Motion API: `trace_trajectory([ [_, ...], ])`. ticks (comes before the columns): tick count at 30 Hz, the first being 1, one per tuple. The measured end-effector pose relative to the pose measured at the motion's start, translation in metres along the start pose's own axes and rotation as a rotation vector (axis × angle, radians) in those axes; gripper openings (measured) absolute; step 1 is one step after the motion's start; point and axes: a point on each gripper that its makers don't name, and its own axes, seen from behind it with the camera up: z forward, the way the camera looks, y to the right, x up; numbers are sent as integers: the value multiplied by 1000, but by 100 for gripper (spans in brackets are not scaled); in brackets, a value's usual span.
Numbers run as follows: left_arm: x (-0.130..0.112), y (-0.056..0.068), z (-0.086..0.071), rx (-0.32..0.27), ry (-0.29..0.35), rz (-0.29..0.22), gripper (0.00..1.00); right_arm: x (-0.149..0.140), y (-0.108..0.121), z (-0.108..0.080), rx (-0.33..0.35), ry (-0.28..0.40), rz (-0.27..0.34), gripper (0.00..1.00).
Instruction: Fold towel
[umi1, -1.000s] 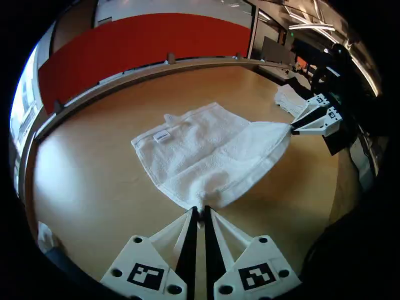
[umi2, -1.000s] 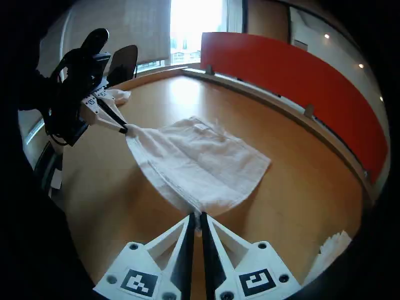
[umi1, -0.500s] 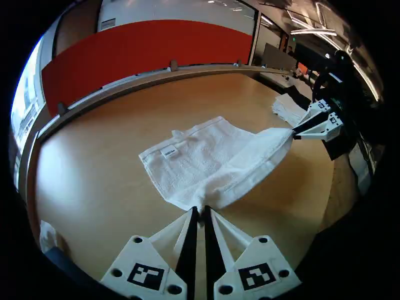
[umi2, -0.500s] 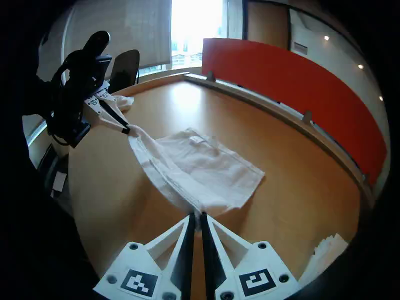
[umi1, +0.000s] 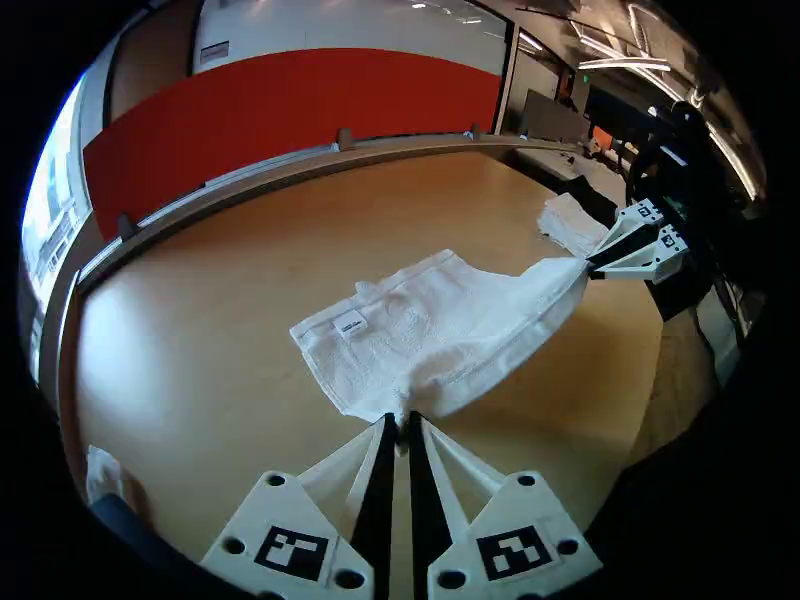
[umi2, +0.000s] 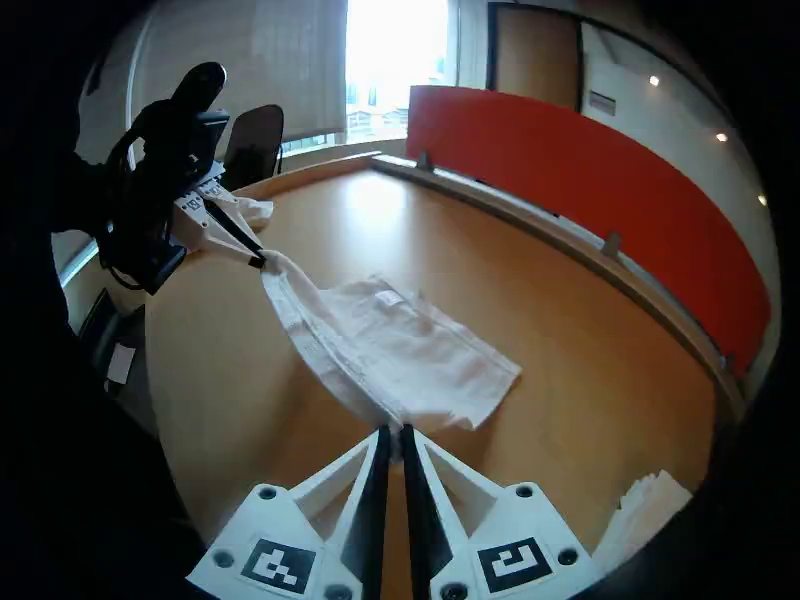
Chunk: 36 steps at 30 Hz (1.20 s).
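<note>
The left gripper (umi1: 400, 425) has its two fingers pressed together on a corner of the white towel (umi1: 440, 325), and the cloth bunches right at the tips. The right gripper (umi2: 393, 432) is likewise clamped on the neighbouring corner, with a pinch of terry caught between its fingers. Both corners are held off the tabletop. The edge between them hangs as a slack, rolled band, which runs ahead and to the right from the left gripper and ahead and to the left from the right gripper. As it lies now, the towel's longest stretch follows that band.

Past the band the rest of the towel rests flat on the wooden table (umi1: 200, 330). A small sewn label (umi1: 349, 321) sits face up near the corner ahead-left of the left gripper. The terry is plain white with a hemmed border.

Bare wood lies open ahead and to the left of the left gripper, up to the raised table rim and the red partition (umi1: 290, 100) behind it. Just beyond the right gripper's tips, a stack of folded white cloths (umi1: 570, 220) sits near the table's edge. Another white cloth (umi2: 245, 208) lies just behind the left gripper, by the rim.
</note>
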Motion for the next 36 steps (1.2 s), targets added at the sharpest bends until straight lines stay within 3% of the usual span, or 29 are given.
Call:
trace_trajectory([
  [23,1,10,-22,-18,-19,-12,9,12,-11,-20,0,0,-16,10],
  [36,-3,10,-24,-6,-21,-29,9,11,-12,-18,6,-11,-20,10],
])
